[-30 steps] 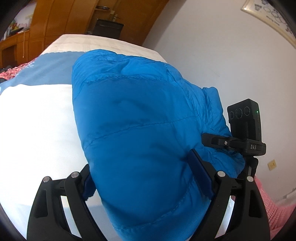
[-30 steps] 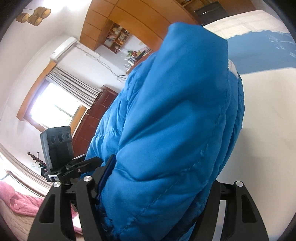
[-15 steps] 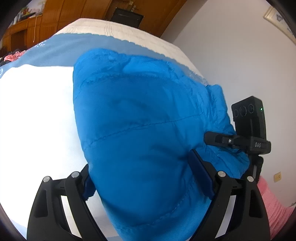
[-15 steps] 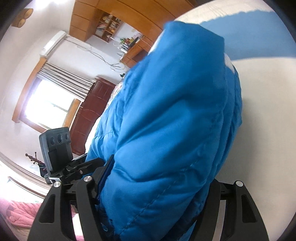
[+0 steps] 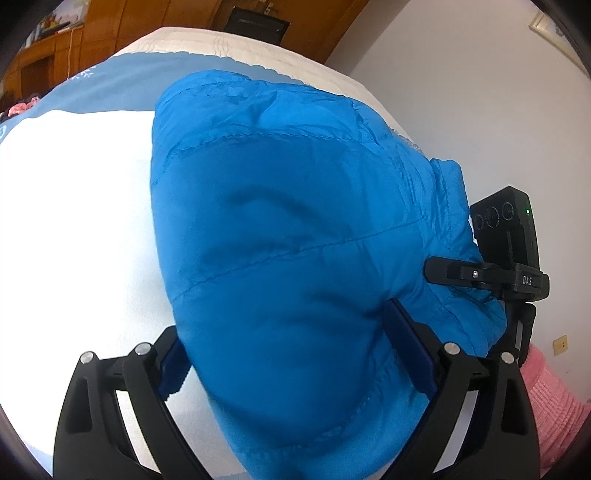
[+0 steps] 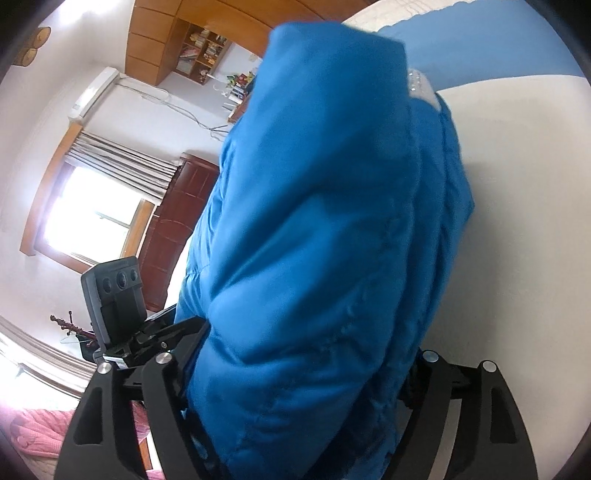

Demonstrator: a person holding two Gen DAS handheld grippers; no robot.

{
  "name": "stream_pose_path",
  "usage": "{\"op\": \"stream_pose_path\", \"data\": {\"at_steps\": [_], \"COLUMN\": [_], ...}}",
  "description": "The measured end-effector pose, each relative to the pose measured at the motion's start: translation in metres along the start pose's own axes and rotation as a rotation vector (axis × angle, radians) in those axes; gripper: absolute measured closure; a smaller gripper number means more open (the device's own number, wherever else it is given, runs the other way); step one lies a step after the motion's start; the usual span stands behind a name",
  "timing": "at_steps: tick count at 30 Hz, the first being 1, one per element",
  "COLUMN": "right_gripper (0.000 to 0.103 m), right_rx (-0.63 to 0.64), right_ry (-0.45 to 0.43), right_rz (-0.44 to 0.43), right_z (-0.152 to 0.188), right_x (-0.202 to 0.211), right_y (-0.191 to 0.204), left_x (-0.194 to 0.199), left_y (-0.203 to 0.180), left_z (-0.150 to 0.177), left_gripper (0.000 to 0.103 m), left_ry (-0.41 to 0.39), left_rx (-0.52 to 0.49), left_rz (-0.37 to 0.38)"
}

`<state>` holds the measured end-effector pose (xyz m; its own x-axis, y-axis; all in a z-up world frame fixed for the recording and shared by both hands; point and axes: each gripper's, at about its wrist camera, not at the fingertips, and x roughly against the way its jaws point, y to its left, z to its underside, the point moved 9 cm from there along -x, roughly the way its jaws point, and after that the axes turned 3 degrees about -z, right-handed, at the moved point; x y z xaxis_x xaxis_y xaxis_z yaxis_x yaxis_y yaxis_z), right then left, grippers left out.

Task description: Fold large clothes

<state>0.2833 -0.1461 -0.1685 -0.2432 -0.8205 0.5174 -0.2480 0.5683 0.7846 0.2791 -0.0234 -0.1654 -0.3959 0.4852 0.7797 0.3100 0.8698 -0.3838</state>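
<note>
White bed [image 5: 74, 229], pink blanket [image 5: 550, 398], curtained window [image 6: 96, 206], wooden cabinets [image 6: 207, 22]

Puffy quilted cloth against hard black plastic

The blue jacket [image 5: 295, 258] is smooth, faintly shiny padded cloth with stitched seams. The gripper fingers [image 5: 413, 347] look like matt black plastic with bright metal screws and dark blue pads. The bed sheet [image 5: 74, 221] is plain matt cloth, the pink blanket [image 5: 550, 398] ribbed knit, the cupboards [image 6: 155, 40] glossy wood.

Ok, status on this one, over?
Left claw, right claw: jaws just opening, pads pressing on the blue puffer jacket between them. Jacket bundled, over the white bed. No obstruction seen.
</note>
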Motion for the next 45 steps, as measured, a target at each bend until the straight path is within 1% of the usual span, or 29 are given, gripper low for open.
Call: {"op": "stream_pose_path", "data": {"at_steps": [1, 4, 8, 12, 13, 14, 17, 18, 21, 24, 26, 27, 29, 31, 32, 34, 36, 39, 45], "right_gripper": [0.023, 0.023, 0.022, 0.022, 0.022, 0.022, 0.022, 0.022, 0.021, 0.015, 0.007, 0.005, 0.004, 0.004, 0.004, 0.004, 0.004, 0.004, 0.004], "right_rx": [0.0, 0.005, 0.019, 0.042, 0.045, 0.05, 0.067, 0.071, 0.099, 0.118, 0.124, 0.124, 0.114, 0.097, 0.092, 0.086, 0.085, 0.089, 0.114], "right_ry": [-0.001, -0.013, -0.023, -0.041, -0.041, -0.042, -0.042, -0.037, -0.024, -0.038, -0.058, -0.075, -0.088, -0.106, -0.114, -0.123, -0.121, -0.132, -0.136], "right_rz": [0.005, 0.021, 0.042, 0.089, 0.115, 0.137, 0.205, 0.231, 0.361, 0.444, 0.513, 0.576, 0.632, 0.644, 0.639, 0.633, 0.653, 0.656, 0.683], "right_z": [0.0, 0.004, 0.017, 0.038, 0.043, 0.047, 0.064, 0.069, 0.089, 0.106, 0.113, 0.118, 0.123, 0.129, 0.131, 0.134, 0.135, 0.13, 0.134], "right_x": [0.004, 0.019, 0.042, 0.068, 0.074, 0.076, 0.085, 0.085, 0.087, 0.088, 0.096, 0.1, 0.105, 0.112, 0.121, 0.128, 0.131, 0.126, 0.131], "right_y": [-0.003, -0.002, 0.004, 0.02, 0.024, 0.027, 0.045, 0.049, 0.067, 0.092, 0.094, 0.098, 0.104, 0.108, 0.103, 0.11, 0.114, 0.116, 0.134], "left_x": [0.003, 0.011, 0.034, 0.058, 0.059, 0.064, 0.079, 0.084, 0.101, 0.108, 0.115, 0.119, 0.127, 0.134, 0.139, 0.147, 0.154, 0.165, 0.179], "left_y": [0.004, 0.003, -0.001, -0.005, -0.013, -0.015, -0.021, -0.022, -0.023, -0.03, -0.037, -0.04, -0.045, -0.048, -0.05, -0.053, -0.055, -0.06, -0.068], "left_z": [-0.005, -0.005, 0.004, 0.015, 0.024, 0.028, 0.039, 0.045, 0.059, 0.066, 0.07, 0.073, 0.078, 0.083, 0.085, 0.088, 0.089, 0.091, 0.096], "left_gripper": [0.01, 0.01, 0.011, 0.011, 0.011, 0.011, 0.011, 0.011, 0.011, 0.01, 0.01, 0.01, 0.01, 0.01, 0.01, 0.01, 0.01, 0.01, 0.01], "left_ry": [0.002, 0.003, -0.011, -0.022, -0.019, -0.01, -0.005, -0.003, 0.003, -0.01, -0.022, -0.025, -0.027, -0.026, -0.032, -0.039, -0.043, -0.05, -0.052], "left_rx": [-0.002, -0.011, -0.034, -0.052, -0.056, -0.06, -0.058, -0.057, -0.05, -0.05, -0.043, -0.038, -0.023, -0.013, -0.01, -0.008, -0.003, -0.001, -0.001], "left_rz": [-0.007, -0.034, -0.078, -0.133, -0.152, -0.192, -0.247, -0.254, -0.291, -0.338, -0.372, -0.38, -0.377, -0.383, -0.383, -0.394, -0.39, -0.395, -0.398]}}
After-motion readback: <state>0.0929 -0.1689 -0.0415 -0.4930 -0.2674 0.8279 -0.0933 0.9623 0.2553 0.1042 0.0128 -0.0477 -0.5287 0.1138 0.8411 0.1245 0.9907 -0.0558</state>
